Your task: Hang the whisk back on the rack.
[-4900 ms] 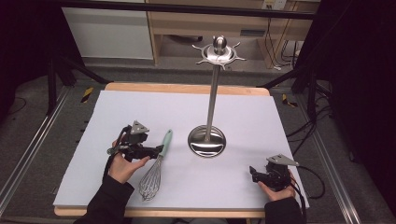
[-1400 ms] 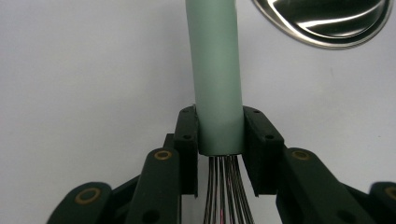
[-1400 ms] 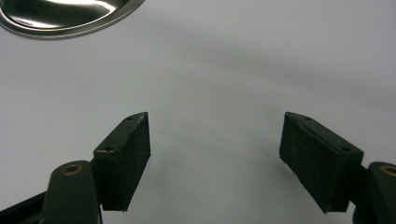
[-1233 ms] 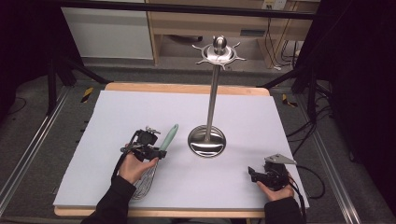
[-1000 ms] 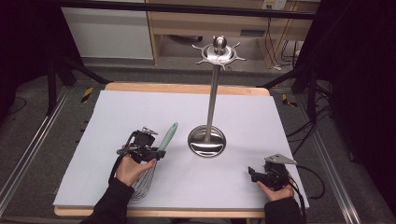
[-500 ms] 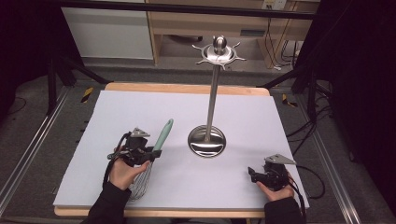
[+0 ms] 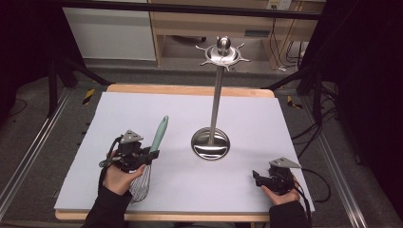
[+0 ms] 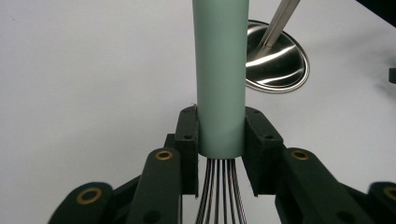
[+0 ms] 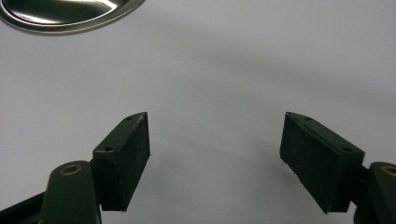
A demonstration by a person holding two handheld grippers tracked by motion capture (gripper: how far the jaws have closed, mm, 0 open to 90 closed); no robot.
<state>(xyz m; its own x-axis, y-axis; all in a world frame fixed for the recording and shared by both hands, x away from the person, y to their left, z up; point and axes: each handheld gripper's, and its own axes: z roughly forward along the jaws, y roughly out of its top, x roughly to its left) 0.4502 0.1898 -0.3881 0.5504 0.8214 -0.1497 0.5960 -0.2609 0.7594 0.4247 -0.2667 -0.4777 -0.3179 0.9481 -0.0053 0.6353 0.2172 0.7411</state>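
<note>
At seven o'clock on the white worktop (image 7: pixel 237 118), our left hand-held gripper (image 7: pixel 151 155) clamps the mint-green-handled wire whisk (image 7: pixel 158 134), handle tilted toward twelve; our right hand-held gripper (image 7: pixel 256 178) rests at five o'clock, jaws apart.

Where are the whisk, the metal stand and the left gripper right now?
whisk (image 8: pixel 221 70): left gripper view, on its green handle.
metal stand (image 7: pixel 210 143): high view, on its round base.
left gripper (image 8: pixel 221 140): left gripper view, between its fingertips, clamped on the handle.

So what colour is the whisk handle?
Pale mint green; the whisk handle shows best in the left gripper view.

Bright sheet, dark surroundings, soft shadows
</note>
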